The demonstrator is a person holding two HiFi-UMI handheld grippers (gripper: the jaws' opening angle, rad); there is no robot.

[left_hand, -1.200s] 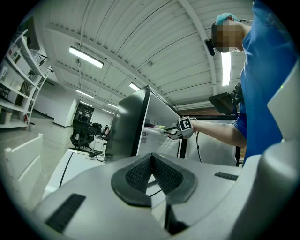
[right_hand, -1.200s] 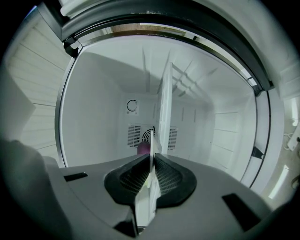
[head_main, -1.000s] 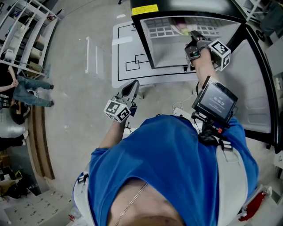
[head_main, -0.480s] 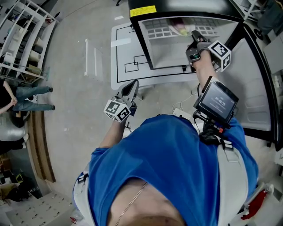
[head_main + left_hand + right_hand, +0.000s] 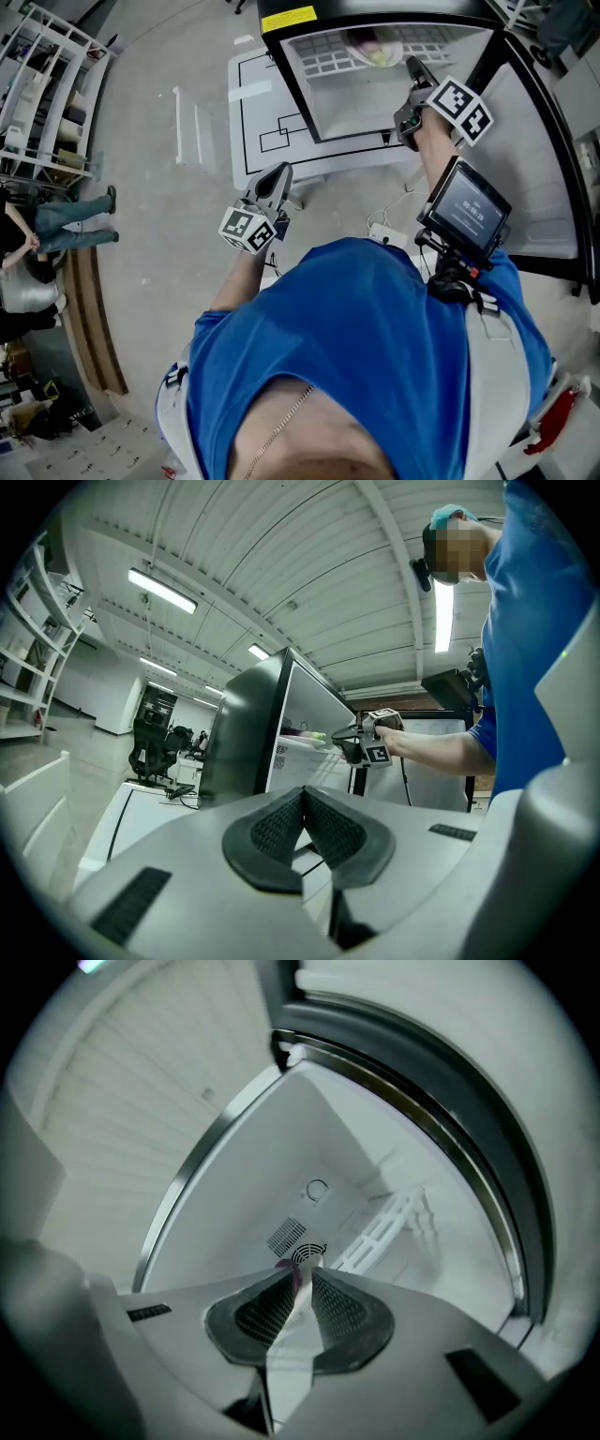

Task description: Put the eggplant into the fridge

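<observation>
The fridge (image 5: 375, 94) stands open, its white inside and wire shelf (image 5: 328, 61) showing. On that shelf lies a pale dish (image 5: 375, 52) with a green and purplish thing in it, probably the eggplant (image 5: 367, 44). My right gripper (image 5: 411, 67) reaches level into the fridge just right of the dish. Its jaws stand a narrow gap apart with only the white back wall behind them; a small purple speck (image 5: 284, 1264) shows at the tips. My left gripper (image 5: 278, 178) hangs outside, left of the fridge, shut on nothing. The left gripper view shows the right gripper (image 5: 343, 735) at the shelf.
The fridge door (image 5: 544, 141) stands open to the right. A low white table (image 5: 253, 103) with black lines is behind the left gripper. A screen (image 5: 466, 208) rides on the person's chest. Shelving (image 5: 47, 94) and a standing person (image 5: 56, 225) are far left.
My right gripper has rolled about its own line, so its marker cube faces more upward, and has lifted slightly. The left gripper has stayed put. The person at far left has shifted.
</observation>
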